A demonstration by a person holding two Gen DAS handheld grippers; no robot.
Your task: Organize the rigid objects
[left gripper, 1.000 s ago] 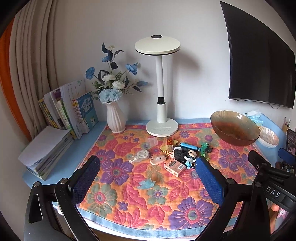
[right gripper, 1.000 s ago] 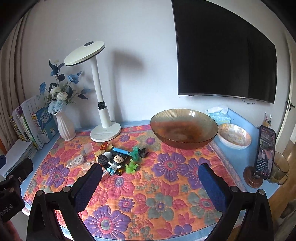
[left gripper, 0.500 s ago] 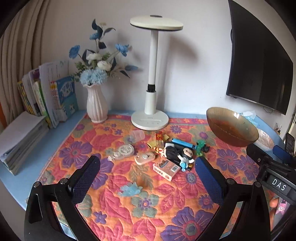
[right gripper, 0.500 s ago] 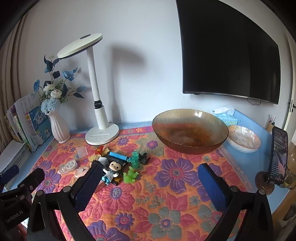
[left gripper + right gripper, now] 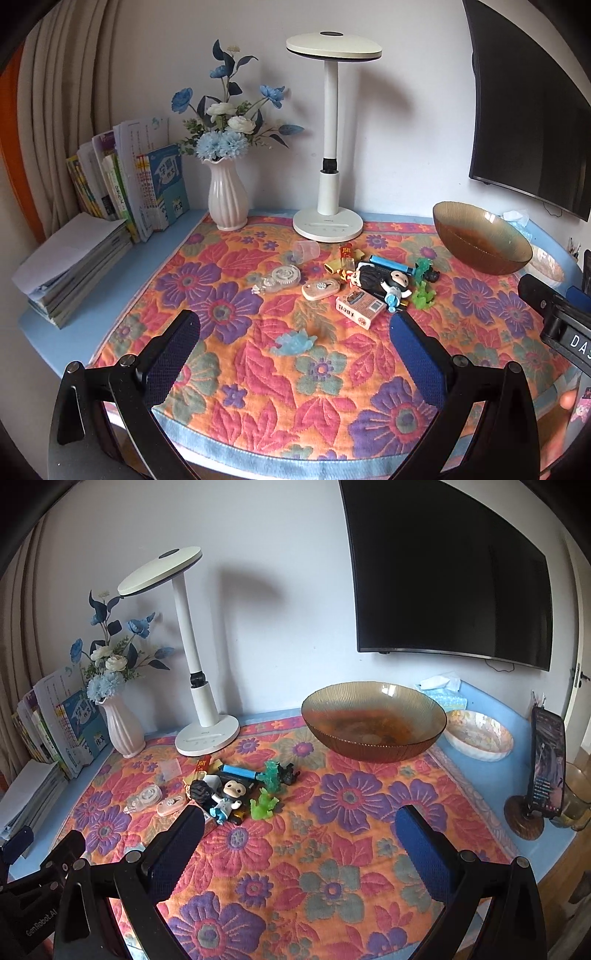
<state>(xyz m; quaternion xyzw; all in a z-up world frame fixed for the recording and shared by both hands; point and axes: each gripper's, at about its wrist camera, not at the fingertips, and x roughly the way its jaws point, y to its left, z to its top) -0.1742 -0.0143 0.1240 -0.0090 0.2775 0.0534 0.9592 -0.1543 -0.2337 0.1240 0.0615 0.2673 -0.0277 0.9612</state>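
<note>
Floral cloth (image 5: 258,387) is covering the desk (image 5: 166,240); small toys (image 5: 236,794) are sitting mid-desk beside amber bowl (image 5: 373,720). Left tongs (image 5: 295,354) and right tongs (image 5: 299,845) are hovering wide open, holding nothing.

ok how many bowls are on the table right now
2. The amber glass bowl sits at the back right edge of the floral cloth; the smaller pale patterned bowl sits just right of it on the blue table. None seem hidden.

Black tongs (image 5: 295,328), blue textured pads (image 5: 417,360)
</note>
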